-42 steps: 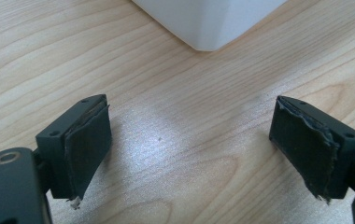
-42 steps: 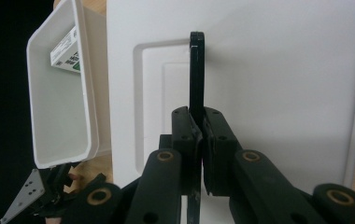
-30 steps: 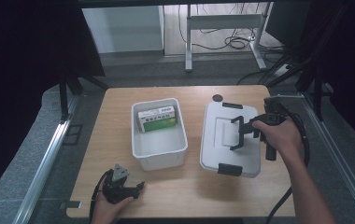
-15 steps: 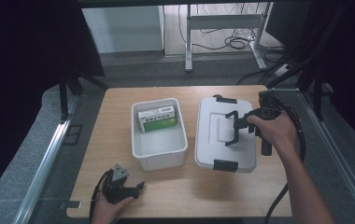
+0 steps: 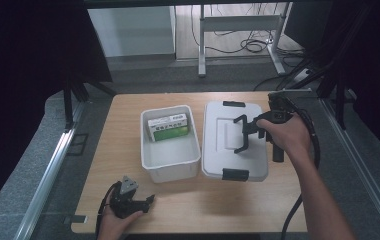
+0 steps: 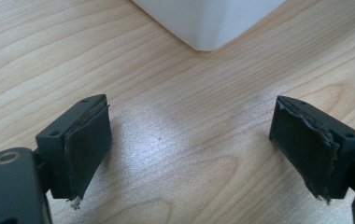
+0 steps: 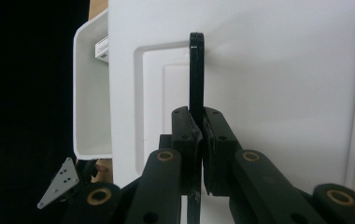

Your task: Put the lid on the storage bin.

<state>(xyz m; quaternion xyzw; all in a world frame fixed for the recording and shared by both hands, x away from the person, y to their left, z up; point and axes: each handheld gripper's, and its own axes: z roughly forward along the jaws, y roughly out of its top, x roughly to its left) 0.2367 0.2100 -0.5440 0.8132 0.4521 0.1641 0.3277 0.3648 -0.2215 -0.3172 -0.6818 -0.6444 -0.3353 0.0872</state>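
Observation:
A white bin lid (image 5: 228, 150) with a black handle (image 5: 241, 134) hangs beside the white bin (image 5: 194, 155), its left edge at the bin's right rim. My right gripper (image 5: 248, 131) is shut on that handle. In the right gripper view the pads of my right gripper (image 7: 199, 122) pinch the thin black handle (image 7: 195, 74) against the white lid (image 7: 278, 70), and the bin (image 7: 89, 93) lies beyond the lid's edge. A green and white box (image 5: 168, 126) lies inside the bin. My left gripper (image 5: 145, 202) rests near the table's front edge, open and holding nothing. Between the jaws of my left gripper (image 6: 189, 140) is bare wood.
The wooden table (image 5: 123, 125) has free room left of the bin and along the front. A corner of the bin (image 6: 208, 23) stands just ahead of the left gripper. Metal rails (image 5: 48, 175) flank the table. A desk frame and cables (image 5: 238, 45) lie beyond.
The right gripper has carried the lid by its handle leftward and a little up, closer to the bin. The left gripper has stayed where it was.

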